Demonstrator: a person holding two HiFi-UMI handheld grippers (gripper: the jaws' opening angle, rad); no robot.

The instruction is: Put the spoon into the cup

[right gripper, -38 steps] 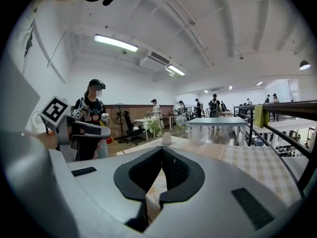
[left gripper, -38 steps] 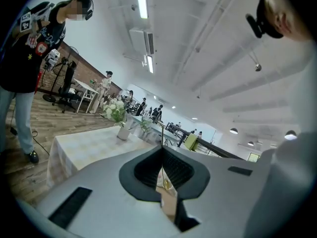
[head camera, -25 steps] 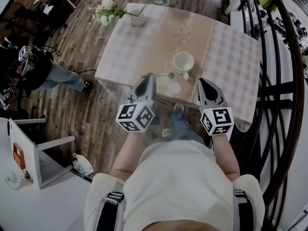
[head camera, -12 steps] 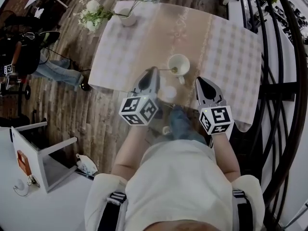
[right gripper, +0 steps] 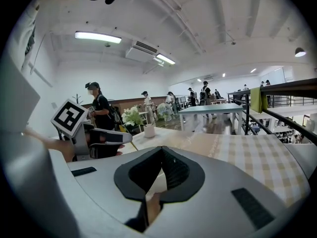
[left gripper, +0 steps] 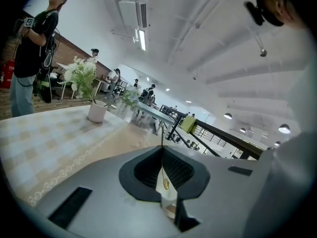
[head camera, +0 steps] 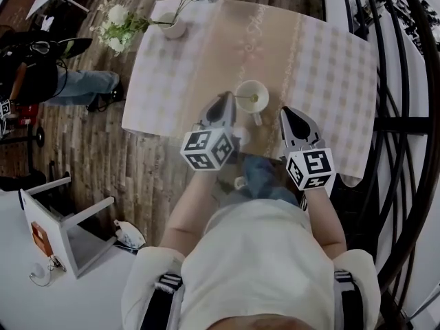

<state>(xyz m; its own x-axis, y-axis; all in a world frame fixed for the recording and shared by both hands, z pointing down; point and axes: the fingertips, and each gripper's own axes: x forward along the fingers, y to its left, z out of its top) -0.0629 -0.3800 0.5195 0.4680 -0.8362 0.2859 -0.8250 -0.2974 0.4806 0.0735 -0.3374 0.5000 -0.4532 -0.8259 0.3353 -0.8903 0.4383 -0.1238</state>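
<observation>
A white cup (head camera: 251, 88) stands on the checked tablecloth (head camera: 330, 67) just ahead of both grippers. My left gripper (head camera: 227, 96) is shut on a thin spoon (head camera: 241, 97). The spoon reaches right from the jaw tips, with its far end over the cup's mouth. In the left gripper view the spoon's handle (left gripper: 162, 133) shows as a thin line rising from the closed jaws (left gripper: 162, 148), and the cup is hidden. My right gripper (head camera: 284, 111) hovers right of the cup, shut and holding nothing (right gripper: 161, 150). The left gripper (right gripper: 94, 139) also shows in the right gripper view.
A white vase of flowers (head camera: 172, 26) stands at the table's far left corner (left gripper: 97, 111) (right gripper: 149, 130). A person (head camera: 41, 81) stands on the wooden floor to the left. A black railing (head camera: 405, 115) runs along the right. A white stand (head camera: 62, 225) sits at lower left.
My left gripper has carried the spoon forward and right, so its end went from left of the cup to over the cup's mouth. The right gripper shifted slightly.
</observation>
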